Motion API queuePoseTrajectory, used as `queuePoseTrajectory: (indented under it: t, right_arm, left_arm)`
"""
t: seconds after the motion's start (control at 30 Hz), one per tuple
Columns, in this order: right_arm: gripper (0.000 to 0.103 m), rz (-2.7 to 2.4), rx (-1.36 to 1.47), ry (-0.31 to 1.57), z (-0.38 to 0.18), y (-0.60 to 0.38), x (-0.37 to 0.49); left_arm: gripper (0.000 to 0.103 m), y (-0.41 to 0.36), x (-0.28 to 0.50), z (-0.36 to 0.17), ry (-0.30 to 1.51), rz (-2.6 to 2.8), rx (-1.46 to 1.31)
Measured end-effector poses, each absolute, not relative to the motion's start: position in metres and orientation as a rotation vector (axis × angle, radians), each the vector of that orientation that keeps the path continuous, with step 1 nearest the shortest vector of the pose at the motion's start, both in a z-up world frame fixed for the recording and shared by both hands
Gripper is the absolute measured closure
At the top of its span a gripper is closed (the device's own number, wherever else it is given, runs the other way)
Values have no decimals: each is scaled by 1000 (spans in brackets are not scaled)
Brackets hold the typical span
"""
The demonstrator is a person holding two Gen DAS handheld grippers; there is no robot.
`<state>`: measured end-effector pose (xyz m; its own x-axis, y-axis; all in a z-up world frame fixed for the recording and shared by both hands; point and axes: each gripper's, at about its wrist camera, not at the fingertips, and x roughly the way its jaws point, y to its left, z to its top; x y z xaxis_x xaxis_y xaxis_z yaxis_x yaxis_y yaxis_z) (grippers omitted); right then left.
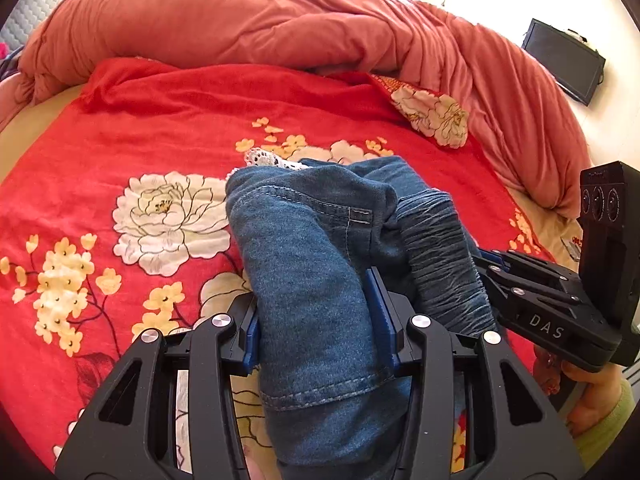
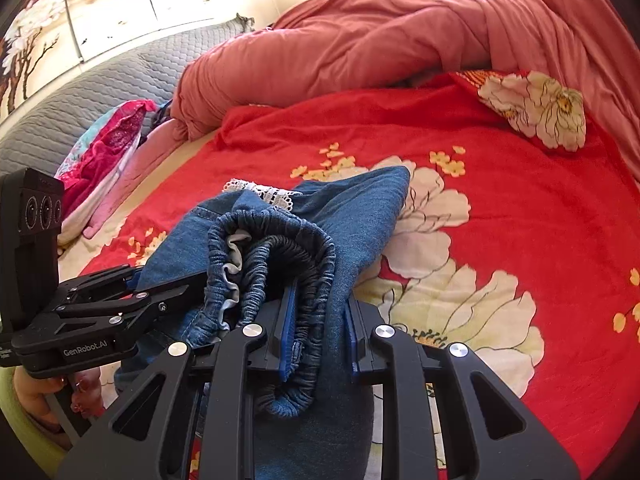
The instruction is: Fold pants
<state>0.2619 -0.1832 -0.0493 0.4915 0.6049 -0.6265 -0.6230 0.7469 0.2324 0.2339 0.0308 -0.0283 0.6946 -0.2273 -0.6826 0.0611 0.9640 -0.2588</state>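
Blue denim pants (image 1: 304, 248) with a gathered elastic waistband (image 2: 276, 256) and a white lace trim (image 2: 264, 191) lie bunched on a red floral bedspread (image 1: 160, 132). My left gripper (image 1: 316, 320) is shut on a fold of the pants leg near a hem. My right gripper (image 2: 316, 332) is shut on the waistband part of the pants (image 2: 360, 216). The right gripper also shows in the left wrist view (image 1: 492, 268), at the right of the pants. The left gripper also shows in the right wrist view (image 2: 132, 284), at the left.
A salmon-red duvet (image 1: 248, 20) is heaped along the far side of the bed. A floral pillow corner (image 1: 436, 114) lies at the right. Pink clothes (image 2: 104, 152) and a grey quilted headboard (image 2: 100, 80) are at the left. A dark screen (image 1: 564, 60) is on the wall.
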Motion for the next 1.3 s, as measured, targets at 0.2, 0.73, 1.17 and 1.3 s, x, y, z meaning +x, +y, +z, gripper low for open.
queuePoseTrajectory:
  t: [0.2,0.73,1.17,1.3]
  right_arm:
    - [78,715,-14,792,-57,-186,266]
    - [39,616,-40,778,-58,-202,261]
    - [8,605,19,625,-28,-227,222]
    - [7,592,2,557,-17,-230,206]
  left_arm:
    - [66,34,234,-35,807,-154,-225]
    - [37,39,227,-31,804,-128,-227]
    - [13,36,182,7,673,-86,-165]
    - [10,33,167,14,640,-84,-158]
